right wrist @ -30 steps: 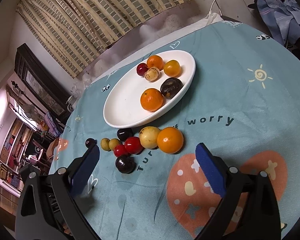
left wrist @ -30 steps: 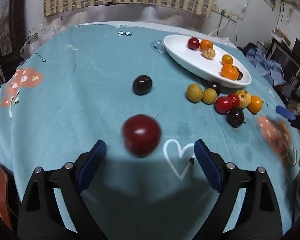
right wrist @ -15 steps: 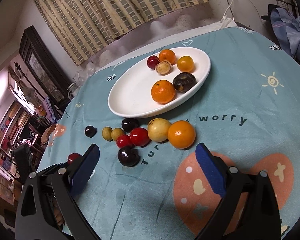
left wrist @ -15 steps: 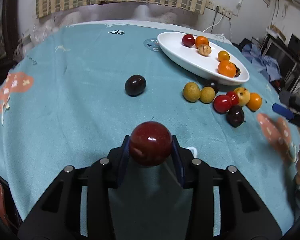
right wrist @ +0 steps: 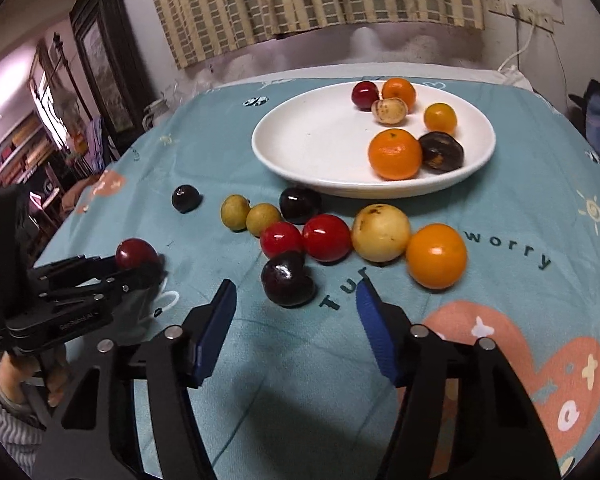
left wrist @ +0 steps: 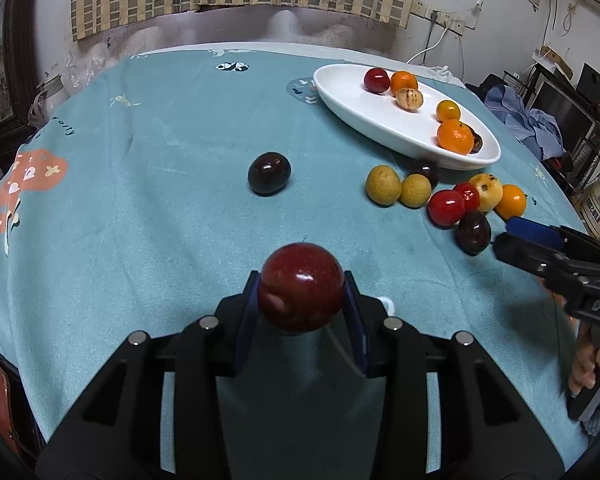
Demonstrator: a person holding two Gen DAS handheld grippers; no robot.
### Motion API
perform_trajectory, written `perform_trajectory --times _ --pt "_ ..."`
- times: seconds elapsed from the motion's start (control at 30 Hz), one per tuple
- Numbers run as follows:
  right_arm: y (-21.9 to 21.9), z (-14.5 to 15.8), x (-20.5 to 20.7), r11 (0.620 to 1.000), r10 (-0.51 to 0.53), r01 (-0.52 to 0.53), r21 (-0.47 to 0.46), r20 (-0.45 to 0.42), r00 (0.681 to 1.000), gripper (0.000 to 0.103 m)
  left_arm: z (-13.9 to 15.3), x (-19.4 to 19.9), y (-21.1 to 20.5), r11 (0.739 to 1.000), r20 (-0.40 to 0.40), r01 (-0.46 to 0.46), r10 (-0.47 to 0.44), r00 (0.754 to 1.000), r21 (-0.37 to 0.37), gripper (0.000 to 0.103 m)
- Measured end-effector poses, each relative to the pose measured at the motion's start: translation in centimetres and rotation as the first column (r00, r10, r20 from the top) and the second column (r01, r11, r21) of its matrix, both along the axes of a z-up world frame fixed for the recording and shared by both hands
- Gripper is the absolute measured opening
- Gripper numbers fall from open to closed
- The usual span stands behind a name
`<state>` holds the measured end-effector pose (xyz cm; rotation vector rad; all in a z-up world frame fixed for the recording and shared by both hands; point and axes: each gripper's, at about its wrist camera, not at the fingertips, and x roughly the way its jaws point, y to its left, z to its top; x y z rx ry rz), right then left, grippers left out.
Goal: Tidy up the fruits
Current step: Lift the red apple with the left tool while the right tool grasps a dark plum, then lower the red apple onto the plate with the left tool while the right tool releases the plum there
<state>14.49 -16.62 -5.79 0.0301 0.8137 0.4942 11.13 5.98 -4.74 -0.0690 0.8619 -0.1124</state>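
Tablecloth of teal fabric (left wrist: 160, 184) covers the whole work surface, and the oval white ceramic plate (left wrist: 352, 108) sits toward its far right, already holding six fruits, with its left half bare. Aim there with what you carry.

Your left gripper (left wrist: 302, 300) pinches the glossy dark-red round plum (left wrist: 301, 286) between its blue pads, near the cloth's front edge and well apart from the plate. Judging by how the pads meet it at mid-height, the hold looks centred, but the skin is smooth, so keep pressure steady and travel level. Pass over the lone dark purple plum (left wrist: 269, 173) rather than brushing it, and lower until the fruit touches the plate before releasing, or it may roll into the others.

Your right gripper (right wrist: 296, 312) has its fingers spread wide, one either side of the nearest dark purple plum (right wrist: 287, 283) at the front of the loose cluster. Close slowly: this fruit sits touching the small red tomato (right wrist: 281, 239), and a sideways nudge could scatter the row.
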Motion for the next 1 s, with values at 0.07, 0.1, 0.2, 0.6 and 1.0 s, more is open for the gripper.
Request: perform_trajectory --times 0.07,0.1,0.2,0.6,1.0 --pt "0.8 -0.4 0.4 1.000 0.006 -0.006 -0.018 -0.009 1.000 0.055 0.0 0.1 0.0 1.000 0.000 0.001 -0.001 1.000 0.001 0.040" --pt "1.1 -0.7 0.7 0.999 0.008 -0.009 -0.031 -0.014 1.000 0.050 0.0 0.1 0.0 1.000 0.000 0.000 0.000 1.000 0.000 0.040" --pt "1.7 -1.4 1.3 0.998 0.016 -0.019 -0.059 -0.041 0.999 0.037 0.0 0.2 0.0 1.000 -0.001 0.000 0.000 1.000 -0.005 0.040" --pt "0.6 -0.6 0.2 1.000 0.027 -0.026 0.008 -0.022 0.999 0.032 0.9 0.0 0.6 0.999 0.050 -0.015 0.017 0.999 -0.045 0.040" --pt "-3.3 5.2 -0.5 0.991 -0.048 0.036 0.131 0.092 0.995 0.032 4.8 2.5 -2.3 0.998 0.118 0.049 -0.044 0.992 -0.038 0.040"
